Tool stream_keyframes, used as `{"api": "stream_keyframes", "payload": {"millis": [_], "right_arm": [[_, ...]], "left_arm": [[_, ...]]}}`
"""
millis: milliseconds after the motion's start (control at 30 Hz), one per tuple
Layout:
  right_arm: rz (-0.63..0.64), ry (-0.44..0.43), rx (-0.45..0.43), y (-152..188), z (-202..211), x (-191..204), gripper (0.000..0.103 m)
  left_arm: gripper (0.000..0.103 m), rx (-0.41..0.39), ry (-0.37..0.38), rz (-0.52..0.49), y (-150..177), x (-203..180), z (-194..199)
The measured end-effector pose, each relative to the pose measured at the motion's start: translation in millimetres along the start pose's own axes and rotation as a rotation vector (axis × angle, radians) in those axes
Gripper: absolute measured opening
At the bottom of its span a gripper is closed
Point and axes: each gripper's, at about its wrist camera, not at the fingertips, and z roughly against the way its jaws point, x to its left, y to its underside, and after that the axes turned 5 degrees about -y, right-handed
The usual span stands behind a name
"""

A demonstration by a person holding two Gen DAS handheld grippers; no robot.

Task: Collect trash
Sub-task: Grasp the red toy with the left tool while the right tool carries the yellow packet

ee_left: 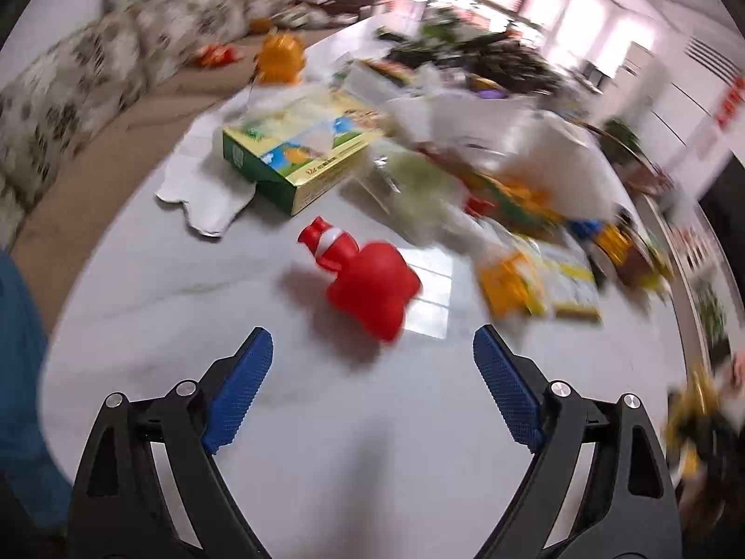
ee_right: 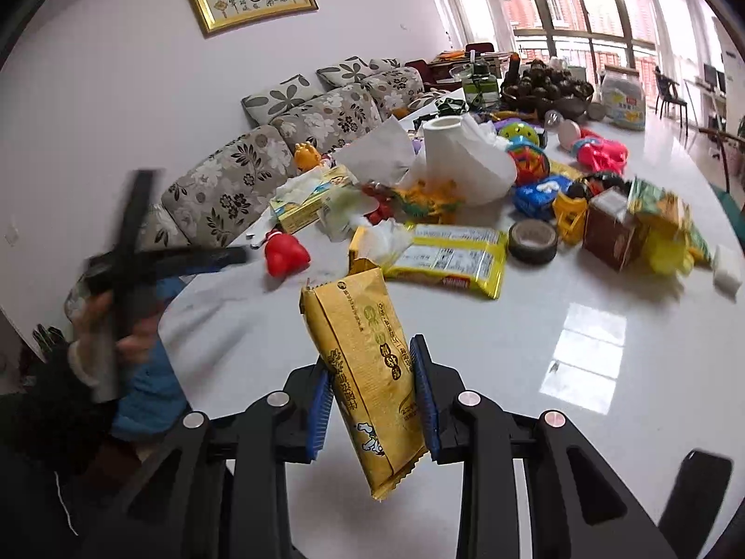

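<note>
Left gripper (ee_left: 372,354) jaws spread wide, nothing between the blue pads, hovering over the white table (ee_left: 186,326); view is motion-blurred. Just beyond its tips a red squeeze toy (ee_left: 368,279) lies on the table, a green-yellow tissue box (ee_left: 302,153) farther and to the left, an orange toy (ee_left: 279,58) at the far edge. From the right wrist view the left gripper shows blurred at far left, in a hand (ee_right: 100,321). Right gripper (ee_right: 372,396) narrowed on a yellow snack wrapper (ee_right: 368,372), pads pressing both sides, wrapper upright and lifted clear of the table, near centre. Past it a yellow flat packet (ee_right: 451,256), tape roll (ee_right: 533,237), paper towel roll (ee_right: 461,158), brown carton (ee_right: 610,228) toward the right.
</note>
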Motion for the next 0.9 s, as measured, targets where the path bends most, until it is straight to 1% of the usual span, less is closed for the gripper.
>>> {"api": "stream_keyframes", "payload": {"millis": [33, 67, 167, 233, 267, 300, 333, 400, 433, 500, 533, 567, 600, 633, 667, 700, 767, 833, 900], "right_arm": [[-0.001, -0.009, 0.002, 2.1, -0.6, -0.5, 0.031], [-0.002, -0.014, 0.002, 3.8, -0.9, -0.5, 0.031], [-0.004, -0.034, 0.007, 8.7, -2.3, -0.8, 0.032], [-0.011, -0.048, 0.004, 10.8, -1.5, -0.5, 0.032], [-0.013, -0.052, 0.003, 12.0, -0.9, 0.2, 0.032], [-0.014, -0.055, -0.001, 12.9, 0.1, 1.2, 0.032], [-0.015, -0.057, -0.005, 13.6, 0.9, 2.2, 0.032], [-0.023, -0.058, -0.010, 14.5, 1.4, 3.9, 0.032], [-0.027, -0.055, -0.012, 15.3, 1.4, 5.6, 0.032], [-0.036, -0.057, -0.017, 19.4, 1.6, 12.3, 0.032], [-0.040, -0.057, -0.020, 21.9, 2.3, 15.2, 0.032], [-0.043, -0.056, -0.026, 27.6, 4.6, 23.5, 0.032], [-0.040, -0.051, -0.030, 33.7, 7.3, 32.2, 0.032], [-0.034, -0.046, -0.033, 38.8, 9.4, 39.6, 0.032], [-0.027, -0.039, -0.033, 49.8, 12.6, 52.8, 0.032], [-0.025, -0.040, -0.029, 58.3, 13.8, 61.2, 0.031], [-0.029, -0.053, -0.006, 80.3, 15.2, 79.5, 0.031], [-0.034, -0.048, 0.041, 111.0, 10.8, 98.2, 0.031], [-0.052, -0.046, 0.099, 138.3, -0.5, 106.9, 0.031]], "left_arm": [[0.086, 0.020, -0.021, 0.041, -5.0, -4.8, -14.3], [0.086, 0.020, -0.048, 0.055, -8.0, -8.6, -21.8], [0.086, -0.026, -0.198, 0.079, -15.7, -19.3, -40.4], [0.084, -0.027, -0.272, 0.098, -16.2, -21.4, -52.2], [0.067, -0.056, -0.277, 0.081, -13.7, -24.6, -50.9], [0.059, -0.073, -0.275, 0.041, -11.1, -28.9, -48.3], [0.059, -0.067, -0.260, 0.022, -8.8, -30.1, -47.2], [0.059, -0.067, -0.196, -0.019, 4.5, -32.3, -36.2], [0.059, -0.079, -0.169, -0.034, 10.7, -34.0, -29.9], [0.058, -0.142, -0.097, -0.112, 37.4, -38.5, 5.4], [0.058, -0.177, -0.056, -0.167, 55.7, -40.6, 28.0], [0.058, -0.200, -0.032, -0.208, 68.8, -43.1, 43.8], [0.059, -0.234, 0.002, -0.273, 91.0, -45.6, 67.4], [0.059, -0.252, 0.027, -0.317, 105.1, -47.7, 79.4], [0.059, -0.267, 0.066, -0.391, 134.2, -46.1, 101.8], [0.059, -0.268, 0.080, -0.427, 146.9, -45.3, 108.3], [0.059, -0.245, 0.124, -0.501, 187.9, -35.9, 123.1], [0.059, -0.178, 0.157, -0.547, 223.4, -23.9, 116.2], [0.059, -0.101, 0.170, -0.572, 248.8, -13.1, 101.0]]}}
